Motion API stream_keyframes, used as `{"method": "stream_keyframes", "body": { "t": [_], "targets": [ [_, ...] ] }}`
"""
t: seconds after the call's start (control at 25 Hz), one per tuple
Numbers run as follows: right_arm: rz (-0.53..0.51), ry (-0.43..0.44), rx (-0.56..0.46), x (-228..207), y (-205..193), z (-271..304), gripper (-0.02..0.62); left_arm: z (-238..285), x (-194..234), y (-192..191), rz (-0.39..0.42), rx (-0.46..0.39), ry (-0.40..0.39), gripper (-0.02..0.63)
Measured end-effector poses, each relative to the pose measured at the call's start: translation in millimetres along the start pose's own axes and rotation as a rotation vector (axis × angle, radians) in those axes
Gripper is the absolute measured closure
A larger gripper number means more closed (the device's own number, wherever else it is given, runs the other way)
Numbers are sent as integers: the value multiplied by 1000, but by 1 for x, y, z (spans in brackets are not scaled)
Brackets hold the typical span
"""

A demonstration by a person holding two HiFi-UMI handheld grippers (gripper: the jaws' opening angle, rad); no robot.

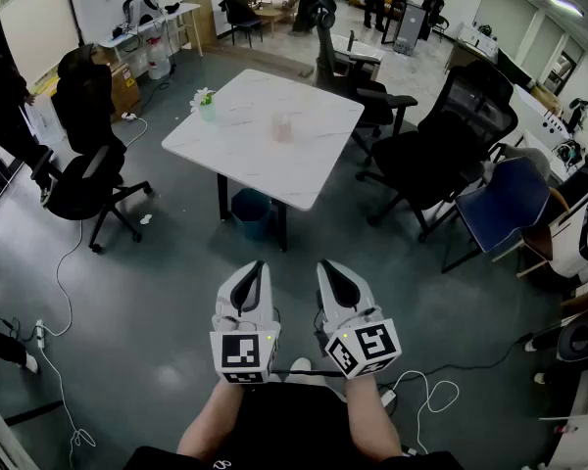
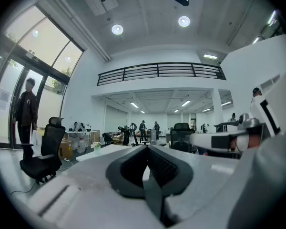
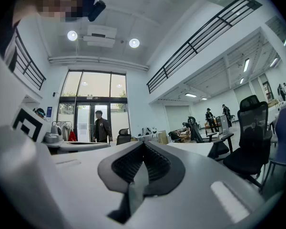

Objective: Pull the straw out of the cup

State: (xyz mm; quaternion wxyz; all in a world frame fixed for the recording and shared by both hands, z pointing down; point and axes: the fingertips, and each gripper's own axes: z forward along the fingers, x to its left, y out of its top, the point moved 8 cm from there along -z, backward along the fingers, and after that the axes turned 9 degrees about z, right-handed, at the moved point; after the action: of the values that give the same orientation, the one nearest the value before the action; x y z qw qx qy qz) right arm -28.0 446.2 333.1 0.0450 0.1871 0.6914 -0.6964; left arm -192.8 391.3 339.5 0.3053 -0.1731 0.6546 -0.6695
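In an open office, the white counter is carrying the cup, its straw too blurred to tell. Well apart from it, the left gripper and right gripper are hovering level, jaws together and empty.

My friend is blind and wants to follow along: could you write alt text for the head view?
The left gripper and right gripper, jaws shut and empty, are held side by side over a grey floor. Ahead stands a white table with a cup and potted flowers, office chairs around it.
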Motion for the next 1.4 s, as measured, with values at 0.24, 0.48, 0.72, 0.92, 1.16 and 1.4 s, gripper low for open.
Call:
{"method": "stream_keyframes", "body": {
  "t": [0.24, 0.48, 0.72, 0.92, 1.16, 1.4],
  "targets": [
    [38, -7, -22, -18, 4, 0, 594, 12, -11, 0, 3, 10, 1, 605],
    [46, -6, -17, -39, 7, 2, 594, 27, -25, 1, 5, 17, 4, 605],
    [76, -4, -2, -65, 6, 8, 594, 39, -36, -1, 10, 34, 20, 606],
    [88, 25, 13, -71, 4, 25, 594, 52, -28, -4, 11, 51, 50, 606],
    [95, 40, 18, -90, 6, 66, 594, 85, -6, -4, 4, 55, 76, 606],
    [80, 53, 36, -118, 7, 129, 594, 144, 29, -13, -33, 58, 117, 606]
  ]
}}
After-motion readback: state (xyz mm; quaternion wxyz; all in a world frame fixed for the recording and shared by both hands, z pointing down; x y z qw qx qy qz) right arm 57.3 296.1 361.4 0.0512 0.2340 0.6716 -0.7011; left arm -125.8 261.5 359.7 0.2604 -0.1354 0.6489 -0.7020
